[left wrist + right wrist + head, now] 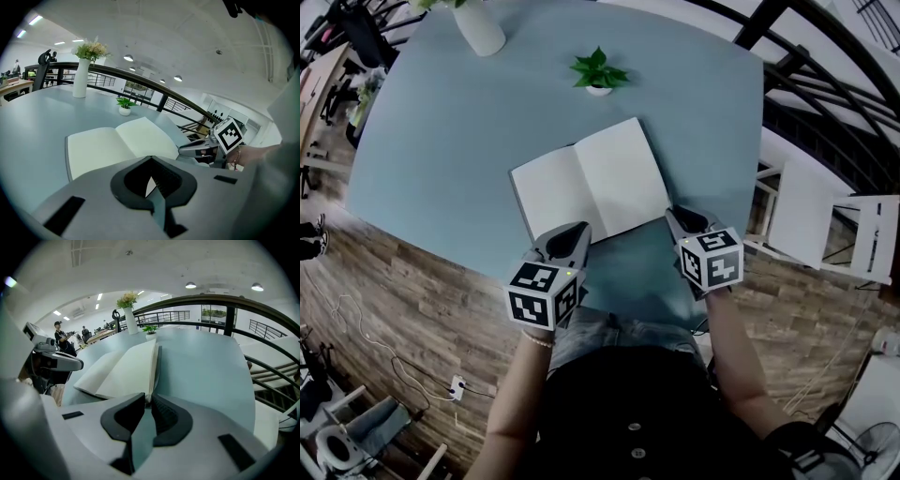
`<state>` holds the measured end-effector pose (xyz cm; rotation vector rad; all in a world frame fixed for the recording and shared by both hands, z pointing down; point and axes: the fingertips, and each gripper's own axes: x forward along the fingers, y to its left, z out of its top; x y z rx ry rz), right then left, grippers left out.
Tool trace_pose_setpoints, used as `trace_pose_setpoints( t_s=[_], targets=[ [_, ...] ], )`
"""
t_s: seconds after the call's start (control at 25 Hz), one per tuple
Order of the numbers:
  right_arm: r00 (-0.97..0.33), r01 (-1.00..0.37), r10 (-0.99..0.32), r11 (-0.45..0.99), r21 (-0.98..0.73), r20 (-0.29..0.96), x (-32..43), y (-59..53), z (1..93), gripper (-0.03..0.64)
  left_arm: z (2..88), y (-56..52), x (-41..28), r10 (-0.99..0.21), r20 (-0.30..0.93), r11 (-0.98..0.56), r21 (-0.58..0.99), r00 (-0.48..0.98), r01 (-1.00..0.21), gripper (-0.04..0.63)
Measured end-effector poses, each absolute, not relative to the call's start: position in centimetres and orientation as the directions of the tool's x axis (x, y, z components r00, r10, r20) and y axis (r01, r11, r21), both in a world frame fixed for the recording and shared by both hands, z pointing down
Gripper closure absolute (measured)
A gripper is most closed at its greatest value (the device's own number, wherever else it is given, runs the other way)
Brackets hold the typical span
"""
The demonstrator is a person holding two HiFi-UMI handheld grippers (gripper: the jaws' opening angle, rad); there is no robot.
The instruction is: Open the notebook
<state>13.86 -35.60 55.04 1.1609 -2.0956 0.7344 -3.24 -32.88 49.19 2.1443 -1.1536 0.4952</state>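
A notebook lies open, blank pages up, on the blue-grey table. My left gripper is at its near left corner. In the left gripper view the tips meet over a white sliver of the notebook, so the gripper is shut on that corner. My right gripper is at the near right corner. In the right gripper view a narrow gap shows between the tips. The corner of the notebook reaches into that gap, and the pads are not pressing on it.
A small potted plant stands just beyond the notebook, and a white vase stands at the table's far left. A dark railing and white furniture are to the right of the table. The table's near edge lies just under both grippers.
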Motion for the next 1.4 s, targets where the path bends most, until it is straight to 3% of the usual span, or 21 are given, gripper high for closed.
trace_pose_setpoints(
  t_s=[0.64,0.92,1.08,1.4],
  targets=[
    [-0.372,-0.87,-0.487,0.479,-0.115,0.79,14.1,-35.7,56.8,0.555,49.8,-32.8,-2.9,-0.589,0.604,-0.395,0.365,0.537,-0.843,0.578],
    [-0.328,-0.89,-0.51,0.449,-0.079,0.795,14.9,-35.7,56.6,0.518,49.2,-32.5,-2.3,-0.593,0.588,-0.39,0.387,0.55,-0.835,0.578],
    [-0.32,-0.898,-0.542,0.436,-0.065,0.777,15.1,-35.9,55.9,0.494,48.7,-32.5,-2.5,-0.603,0.577,-0.391,0.387,0.551,-0.835,0.578],
    [-0.345,-0.906,-0.628,0.416,-0.074,0.697,13.3,-36.1,52.5,0.512,47.5,-32.0,-4.2,-0.618,0.556,-0.41,0.376,0.556,-0.831,0.578]
  ],
)
